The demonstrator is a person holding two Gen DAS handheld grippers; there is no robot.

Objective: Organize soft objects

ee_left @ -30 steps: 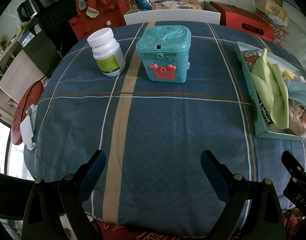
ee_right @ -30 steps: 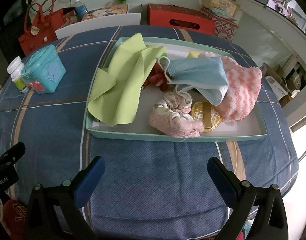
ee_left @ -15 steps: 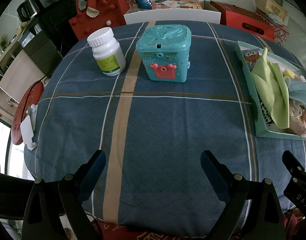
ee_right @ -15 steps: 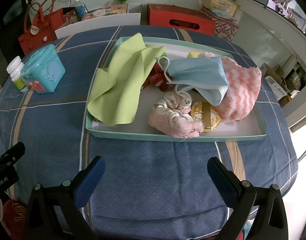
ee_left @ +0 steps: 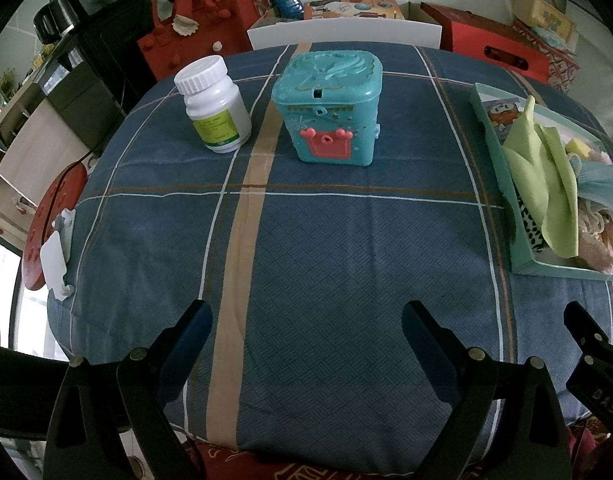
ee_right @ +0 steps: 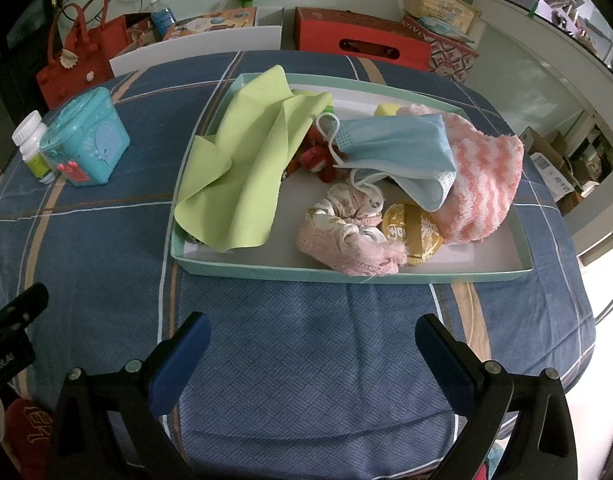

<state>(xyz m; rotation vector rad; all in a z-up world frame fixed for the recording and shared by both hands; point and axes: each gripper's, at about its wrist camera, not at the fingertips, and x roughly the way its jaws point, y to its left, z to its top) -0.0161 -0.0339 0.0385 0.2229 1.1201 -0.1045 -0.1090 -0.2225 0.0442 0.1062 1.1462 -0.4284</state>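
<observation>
A teal tray on the blue plaid tablecloth holds a lime cloth, a blue face mask, a pink-and-white fuzzy sock, pink baby shoes, a red soft toy and a gold round item. My right gripper is open and empty, near the table's front edge, short of the tray. My left gripper is open and empty over bare cloth. The tray also shows at the right of the left wrist view.
A teal plastic box and a white pill bottle stand at the table's far left side. Red bags, boxes and a white chair back lie beyond the table. A shelf stands at the right.
The left wrist view has shifted very slightly; the tray sits a little further right in it. The right gripper and the tray's contents have not moved.
</observation>
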